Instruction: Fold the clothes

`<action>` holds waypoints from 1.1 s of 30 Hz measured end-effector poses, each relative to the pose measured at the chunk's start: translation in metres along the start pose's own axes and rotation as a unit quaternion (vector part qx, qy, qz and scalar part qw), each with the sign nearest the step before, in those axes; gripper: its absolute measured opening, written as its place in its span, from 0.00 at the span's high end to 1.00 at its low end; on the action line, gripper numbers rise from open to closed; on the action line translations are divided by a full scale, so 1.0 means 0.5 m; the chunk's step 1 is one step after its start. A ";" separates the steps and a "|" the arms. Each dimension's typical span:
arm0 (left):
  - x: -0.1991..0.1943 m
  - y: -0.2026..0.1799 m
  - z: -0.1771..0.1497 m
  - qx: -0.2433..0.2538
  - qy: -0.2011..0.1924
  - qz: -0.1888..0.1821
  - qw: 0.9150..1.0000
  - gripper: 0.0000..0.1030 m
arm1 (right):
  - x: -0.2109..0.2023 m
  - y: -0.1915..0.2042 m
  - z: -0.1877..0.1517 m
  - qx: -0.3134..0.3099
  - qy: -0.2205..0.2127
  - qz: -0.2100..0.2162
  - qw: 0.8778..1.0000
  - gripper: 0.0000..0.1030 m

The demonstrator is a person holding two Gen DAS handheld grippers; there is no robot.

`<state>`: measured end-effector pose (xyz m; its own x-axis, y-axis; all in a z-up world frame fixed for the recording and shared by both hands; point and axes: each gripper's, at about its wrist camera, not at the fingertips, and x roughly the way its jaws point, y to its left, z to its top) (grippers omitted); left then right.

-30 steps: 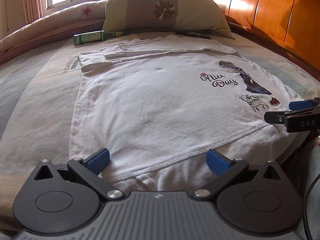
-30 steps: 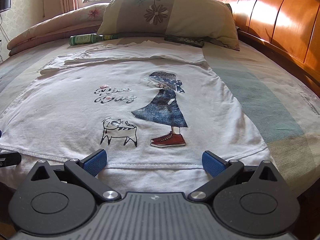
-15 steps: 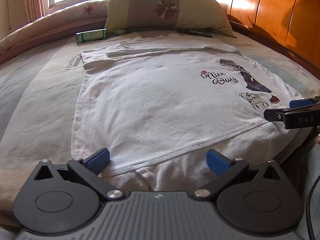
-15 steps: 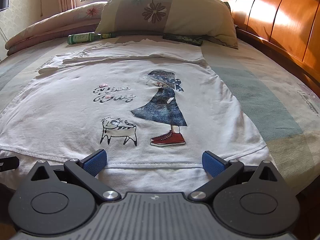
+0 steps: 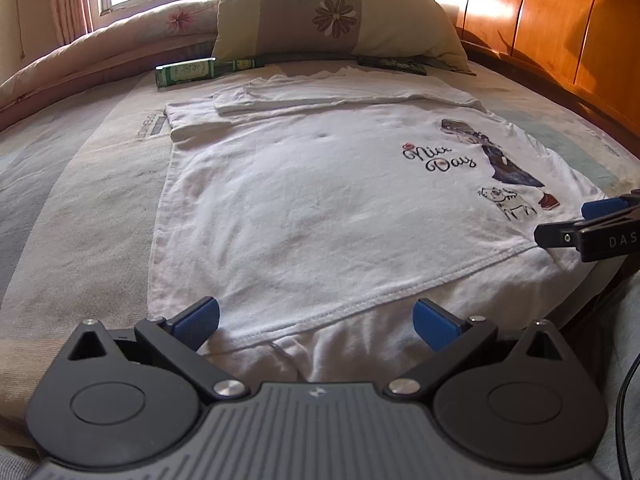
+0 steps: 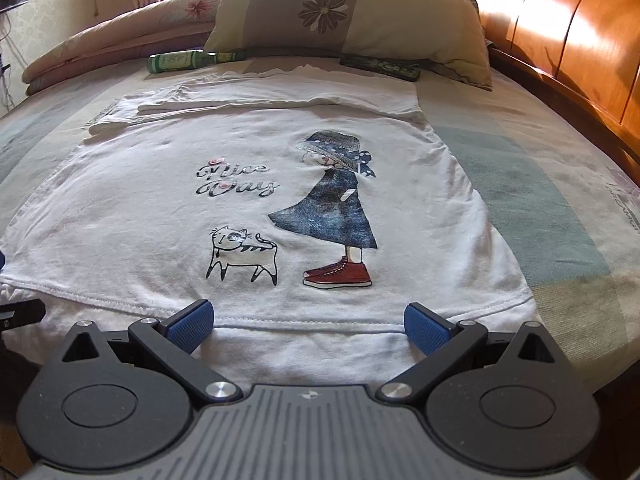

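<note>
On the bed (image 6: 560,216) a white T-shirt (image 6: 160,216) lies flat, printed side up, its hem toward the near edge and its sleeves folded in at the far end. The left tool (image 5: 316,322) hangs over the hem's left part with its blue pads spread wide, holding nothing. The right tool (image 6: 306,322) sits over the hem below the cat and red shoe print, pads equally wide apart and empty. A pillow (image 6: 352,20) and a green bottle (image 6: 180,62) lie beyond the shirt.
</note>
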<state>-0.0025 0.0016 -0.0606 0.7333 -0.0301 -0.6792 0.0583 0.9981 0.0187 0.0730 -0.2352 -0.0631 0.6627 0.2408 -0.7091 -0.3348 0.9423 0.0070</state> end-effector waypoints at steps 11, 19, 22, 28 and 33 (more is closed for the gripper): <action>-0.027 -0.109 -0.018 0.217 -0.053 -0.039 0.974 0.01 | -0.073 0.056 -0.051 -0.335 -0.064 0.043 0.939 0.00; -0.023 -0.134 -0.021 0.265 -0.053 -0.041 0.962 0.01 | -0.014 0.161 -0.117 -0.483 -0.039 0.004 0.875 0.00; -0.023 -0.130 -0.016 0.261 -0.053 -0.041 0.963 0.01 | -0.005 0.188 -0.133 -0.518 -0.065 -0.037 0.852 0.00; -0.016 -0.155 -0.018 0.281 -0.059 -0.039 0.957 0.01 | -0.041 0.194 -0.107 -0.509 -0.113 -0.051 0.852 0.00; -0.010 -0.176 -0.020 0.297 -0.065 -0.038 0.952 0.01 | -0.068 0.188 -0.077 -0.477 -0.145 -0.070 0.864 0.00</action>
<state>-0.0182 -0.0854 -0.0661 0.7870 -0.1461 -0.5994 0.4592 0.7875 0.4110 -0.0066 -0.1638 -0.0654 0.8351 0.3184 -0.4486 -0.5459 0.3791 -0.7472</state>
